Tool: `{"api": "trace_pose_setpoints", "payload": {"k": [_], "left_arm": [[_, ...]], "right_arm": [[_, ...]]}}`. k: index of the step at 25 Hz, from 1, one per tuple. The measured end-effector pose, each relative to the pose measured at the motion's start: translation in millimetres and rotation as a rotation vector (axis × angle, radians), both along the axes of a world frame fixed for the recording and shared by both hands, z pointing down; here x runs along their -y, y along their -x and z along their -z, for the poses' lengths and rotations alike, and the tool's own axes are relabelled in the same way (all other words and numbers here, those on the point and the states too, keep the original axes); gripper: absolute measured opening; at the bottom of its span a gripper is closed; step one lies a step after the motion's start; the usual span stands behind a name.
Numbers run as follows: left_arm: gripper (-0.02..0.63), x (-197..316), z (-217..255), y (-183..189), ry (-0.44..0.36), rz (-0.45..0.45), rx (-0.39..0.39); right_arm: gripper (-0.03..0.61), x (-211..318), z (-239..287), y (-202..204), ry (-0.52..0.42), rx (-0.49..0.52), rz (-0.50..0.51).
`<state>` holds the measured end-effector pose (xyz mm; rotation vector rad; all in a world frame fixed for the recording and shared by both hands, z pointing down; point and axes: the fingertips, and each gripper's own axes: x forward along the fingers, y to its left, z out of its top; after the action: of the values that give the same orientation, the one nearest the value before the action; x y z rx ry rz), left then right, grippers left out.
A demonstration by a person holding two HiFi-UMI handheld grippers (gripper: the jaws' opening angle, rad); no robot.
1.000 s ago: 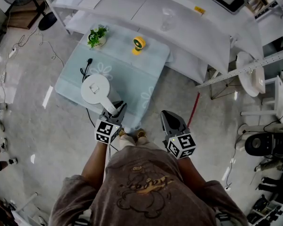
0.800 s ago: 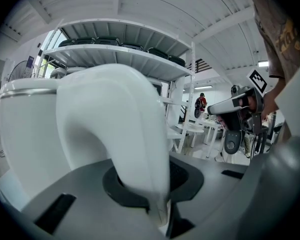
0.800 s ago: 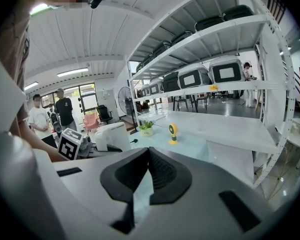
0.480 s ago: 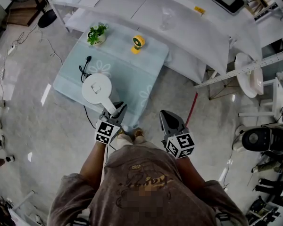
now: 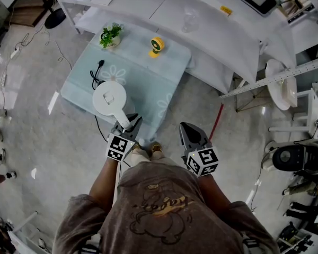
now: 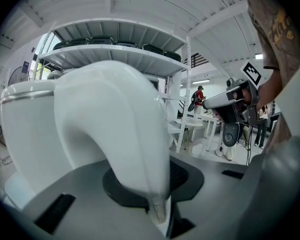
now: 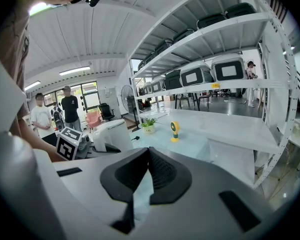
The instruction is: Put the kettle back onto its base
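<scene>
The white kettle (image 5: 109,99) is over the near left part of the low pale-green table (image 5: 148,83). Its handle (image 5: 123,119) points back toward me. My left gripper (image 5: 128,123) is shut on that handle, and in the left gripper view the handle (image 6: 125,134) fills the space between the pads. No separate base shows. A black cord and plug (image 5: 97,70) lie just beyond the kettle. Whether the kettle rests on anything I cannot tell. My right gripper (image 5: 190,134) hangs off the table's near right edge, shut and holding nothing. It also sees the kettle (image 7: 110,134).
A small potted plant (image 5: 110,36) and a yellow desk fan (image 5: 157,45) stand at the table's far edge. White shelving (image 5: 201,30) runs behind the table. People (image 7: 67,109) stand off to the left on the floor. A round white stool (image 5: 283,86) is at right.
Almost nothing differs. The kettle stays in the left gripper's grip over the same part of the table, and the right gripper has kept still.
</scene>
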<state>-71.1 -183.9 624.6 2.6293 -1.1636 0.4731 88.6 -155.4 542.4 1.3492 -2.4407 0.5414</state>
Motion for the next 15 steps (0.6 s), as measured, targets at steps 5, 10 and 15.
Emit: {"api": "trace_pose_setpoints", "payload": {"k": [5, 10, 15], "left_arm": [[0.078, -7, -4, 2, 0.003, -0.005, 0.018], [0.078, -10, -8, -6, 0.005, -0.026, 0.039], [0.078, -14, -17, -13, 0.006, -0.016, 0.043]], "right_arm": [[0.0, -4, -3, 2, 0.001, 0.004, 0.009], [0.0, -5, -4, 1, 0.003, 0.004, 0.019], [0.0, -6, -5, 0, 0.004, 0.003, 0.022]]}}
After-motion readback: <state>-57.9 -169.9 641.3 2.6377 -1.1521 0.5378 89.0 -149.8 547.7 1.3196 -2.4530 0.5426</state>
